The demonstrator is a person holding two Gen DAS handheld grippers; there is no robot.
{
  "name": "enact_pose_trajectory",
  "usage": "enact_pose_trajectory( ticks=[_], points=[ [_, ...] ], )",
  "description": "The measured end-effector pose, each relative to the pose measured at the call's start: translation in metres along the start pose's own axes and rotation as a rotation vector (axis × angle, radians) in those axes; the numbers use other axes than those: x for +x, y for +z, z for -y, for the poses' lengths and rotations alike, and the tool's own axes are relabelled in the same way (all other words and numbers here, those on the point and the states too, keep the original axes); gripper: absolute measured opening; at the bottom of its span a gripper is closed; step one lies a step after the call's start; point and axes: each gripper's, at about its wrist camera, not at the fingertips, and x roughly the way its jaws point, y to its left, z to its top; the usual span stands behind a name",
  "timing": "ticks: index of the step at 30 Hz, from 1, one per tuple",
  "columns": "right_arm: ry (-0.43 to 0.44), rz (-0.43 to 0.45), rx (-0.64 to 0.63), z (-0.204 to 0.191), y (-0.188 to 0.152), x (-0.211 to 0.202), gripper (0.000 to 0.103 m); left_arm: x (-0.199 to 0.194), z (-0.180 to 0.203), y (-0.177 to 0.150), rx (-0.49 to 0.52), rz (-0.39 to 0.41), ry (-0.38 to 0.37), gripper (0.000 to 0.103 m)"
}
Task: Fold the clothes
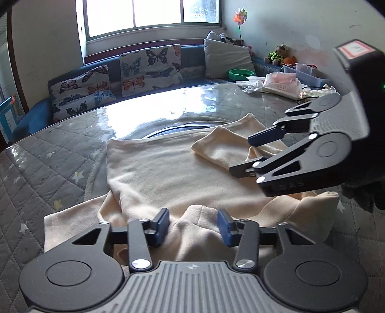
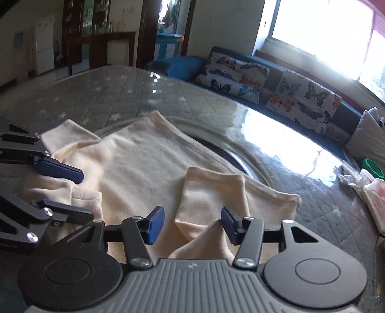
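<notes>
Closest to the left wrist camera, the left gripper [image 1: 192, 225] hangs with its jaws apart over a raised fold of the cream garment [image 1: 168, 173]; the cloth bulges up between the blue pads [image 1: 161, 226], but the pads do not press on it. Just beside it, to the right, the right gripper [image 1: 245, 155] also has its jaws released, standing above a folded-over sleeve [image 1: 216, 146], with no cloth pinched. From the right wrist view, the right gripper [image 2: 192, 222] shows the same: a ridge of the sleeve [image 2: 211, 192] rises between the separated fingers, touching neither clearly.

The garment lies spread on the desk [image 1: 60, 154], which carries a grey quilted cover with small stars under a glossy clear sheet. The sheet reflects the window light strongly. Near the middle of the desk, a dark round rim [image 1: 182, 127] shows partly behind the garment.

Farther away, on the right side of the desk, lie some papers and a pink-white package [image 1: 281, 83]. Behind the desk stands a blue sofa [image 1: 31, 115] with butterfly cushions [image 1: 151, 67], a grey cushion [image 1: 226, 60], a green bowl [image 1: 241, 74] and soft toys [image 1: 279, 56]. A bright window [image 1: 154, 14] is on the far wall.
</notes>
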Motion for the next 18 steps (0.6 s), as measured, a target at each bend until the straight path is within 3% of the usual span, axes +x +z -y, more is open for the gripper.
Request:
enact_pose_trajectory(
  ticks=[3,4,7,18],
  points=[
    [-0.016,-0.043,-0.023,-0.002,-0.003,0.011,0.039,-0.009,-0.004,-0.005,-0.002,0.017,-0.005,0.025],
    [-0.021,-0.041,-0.023,-0.001,-0.005,0.011,0.027,-0.012,-0.006,-0.007,-0.001,0.025,-0.008,0.021],
    [-0.038,-0.02,-0.02,0.003,-0.008,0.0,0.009,-0.022,-0.009,-0.014,0.001,0.04,-0.013,0.018],
    [-0.16,0.126,0.076,0.03,-0.045,-0.089,0.006,-0.053,-0.01,-0.048,-0.001,0.078,-0.053,0.017]
  ],
)
